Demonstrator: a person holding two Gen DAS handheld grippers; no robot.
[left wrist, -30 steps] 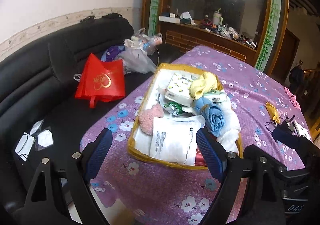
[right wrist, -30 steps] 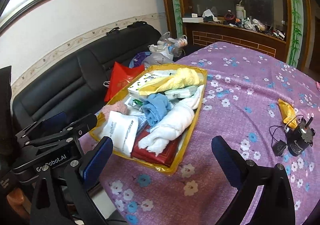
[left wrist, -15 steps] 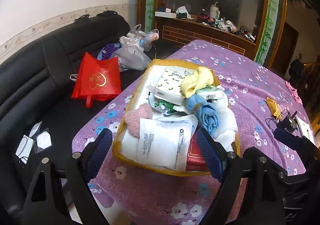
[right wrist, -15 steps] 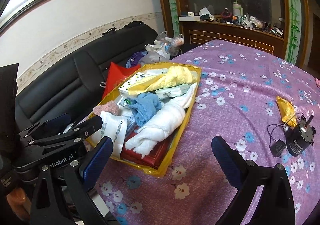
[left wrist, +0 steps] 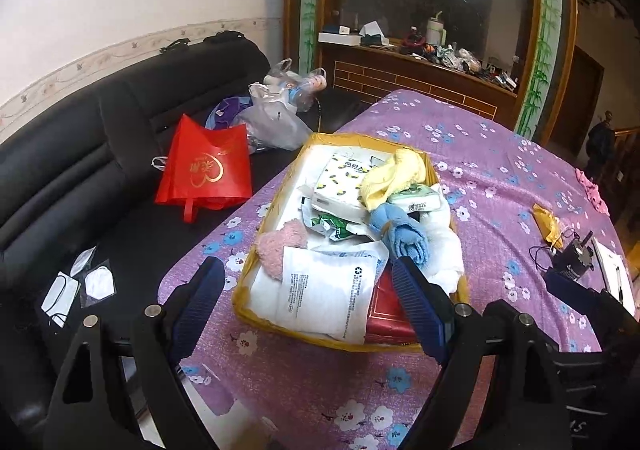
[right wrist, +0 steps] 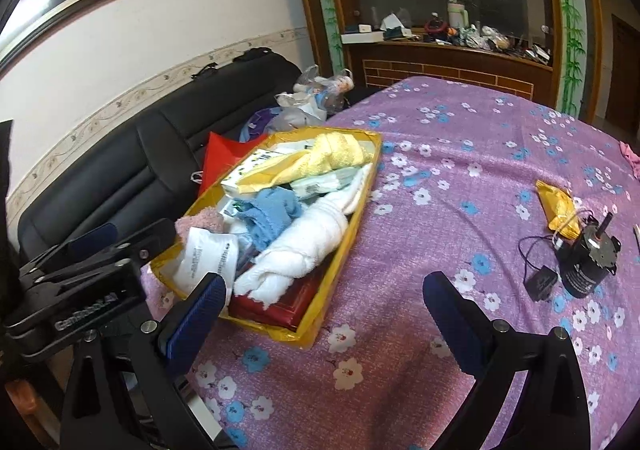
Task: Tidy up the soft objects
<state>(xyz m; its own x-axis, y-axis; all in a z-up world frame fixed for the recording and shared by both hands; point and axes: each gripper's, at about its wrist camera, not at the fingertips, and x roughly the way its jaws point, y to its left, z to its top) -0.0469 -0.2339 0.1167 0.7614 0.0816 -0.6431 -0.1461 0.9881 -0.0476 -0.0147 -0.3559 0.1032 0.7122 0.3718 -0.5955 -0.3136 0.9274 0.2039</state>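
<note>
A shallow yellow tray (left wrist: 408, 344) lies on the purple flowered cloth and is piled full. A yellow towel (left wrist: 394, 175) lies crumpled at its far end, on a tissue pack (left wrist: 340, 185). A rolled blue cloth (left wrist: 402, 232) rests beside a twisted white towel (right wrist: 304, 254) (the biggest piece). A pink fluffy cloth (left wrist: 280, 248) sits on the left, partly under a white printed pouch (left wrist: 326, 292).

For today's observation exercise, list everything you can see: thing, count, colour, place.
Shallow cardboard tray: one, yellow, on table.
Terry towels: yellow, blue, white, pink; in tray.
White printed pouch: one, tray's near end.
Floral tablecloth: one, purple.
Non-woven tote bag: one, red, on black sofa.
Small electric motor: one, black, on table.
Left gripper: open.
Right gripper: open.
</note>
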